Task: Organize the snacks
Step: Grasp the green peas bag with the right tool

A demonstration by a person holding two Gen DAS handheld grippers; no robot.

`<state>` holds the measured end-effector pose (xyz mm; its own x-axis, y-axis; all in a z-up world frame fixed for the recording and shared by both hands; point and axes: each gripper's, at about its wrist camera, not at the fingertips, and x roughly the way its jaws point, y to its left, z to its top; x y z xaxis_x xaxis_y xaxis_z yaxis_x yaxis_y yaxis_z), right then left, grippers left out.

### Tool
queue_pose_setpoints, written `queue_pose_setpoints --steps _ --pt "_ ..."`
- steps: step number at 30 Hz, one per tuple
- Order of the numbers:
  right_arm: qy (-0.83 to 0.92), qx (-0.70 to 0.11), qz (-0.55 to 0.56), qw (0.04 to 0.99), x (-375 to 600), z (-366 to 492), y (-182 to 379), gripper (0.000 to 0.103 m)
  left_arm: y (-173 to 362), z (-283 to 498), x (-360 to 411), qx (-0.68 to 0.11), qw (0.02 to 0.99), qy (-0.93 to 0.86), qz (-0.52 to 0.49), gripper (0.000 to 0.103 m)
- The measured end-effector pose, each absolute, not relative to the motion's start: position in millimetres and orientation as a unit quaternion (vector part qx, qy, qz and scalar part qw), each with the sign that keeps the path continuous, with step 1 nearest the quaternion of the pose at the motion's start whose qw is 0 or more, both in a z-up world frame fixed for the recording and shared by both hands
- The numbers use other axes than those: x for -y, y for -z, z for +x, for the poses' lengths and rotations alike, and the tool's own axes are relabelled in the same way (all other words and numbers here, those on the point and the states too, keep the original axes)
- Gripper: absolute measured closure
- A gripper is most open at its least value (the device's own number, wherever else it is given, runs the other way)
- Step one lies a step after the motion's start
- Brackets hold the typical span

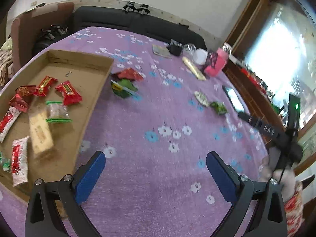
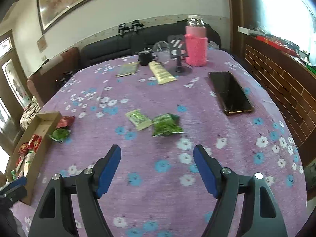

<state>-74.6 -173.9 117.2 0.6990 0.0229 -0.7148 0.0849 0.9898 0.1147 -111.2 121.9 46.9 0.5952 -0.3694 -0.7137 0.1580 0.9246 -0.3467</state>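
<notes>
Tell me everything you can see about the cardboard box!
The box is a shallow, open tray of plain brown cardboard with low walls and no lid. It lies flat on the purple flowered cloth, at the table's left edge in both views. Inside lie several snack packets, mostly red, some white or green-edged, all near one end. A red packet and a green packet lie just outside its corner.

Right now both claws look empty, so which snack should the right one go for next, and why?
Probably ease the right claw forward to the dark green packet. It lies almost straight ahead of the open jaws, nearest of the loose snacks, with the pale green packet touching its left side. The cardboard tray already holds several snacks; these two are not yet in it.
</notes>
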Motion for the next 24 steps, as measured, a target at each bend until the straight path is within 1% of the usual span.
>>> queue_pose_setpoints --steps 7,11,19,20,21,22,24 --pt "0.029 -0.401 0.088 0.911 198 -48 -109 0.028 -29 -112 -96 -0.439 0.883 0.149 -0.08 0.001" --pt "0.027 -0.419 0.092 0.903 203 -20 -99 0.028 -15 -106 -92 -0.467 0.863 0.163 -0.102 0.001" --pt "0.041 -0.456 0.043 0.888 185 26 -68 0.03 -14 -105 -89 -0.467 0.863 0.167 -0.096 0.001" --pt "0.044 -0.459 0.038 0.887 182 28 -65 0.038 -14 -104 -89 -0.468 0.863 0.166 -0.093 0.001" --pt "0.047 -0.461 0.034 0.885 181 29 -62 0.044 -14 -104 -87 -0.469 0.863 0.166 -0.09 0.001" --pt "0.052 -0.456 0.027 0.888 179 29 -63 0.055 -14 -103 -86 -0.469 0.863 0.164 -0.087 0.001" --pt "0.054 -0.456 0.026 0.888 178 29 -63 0.057 -14 -102 -83 -0.472 0.864 0.158 -0.075 0.001"
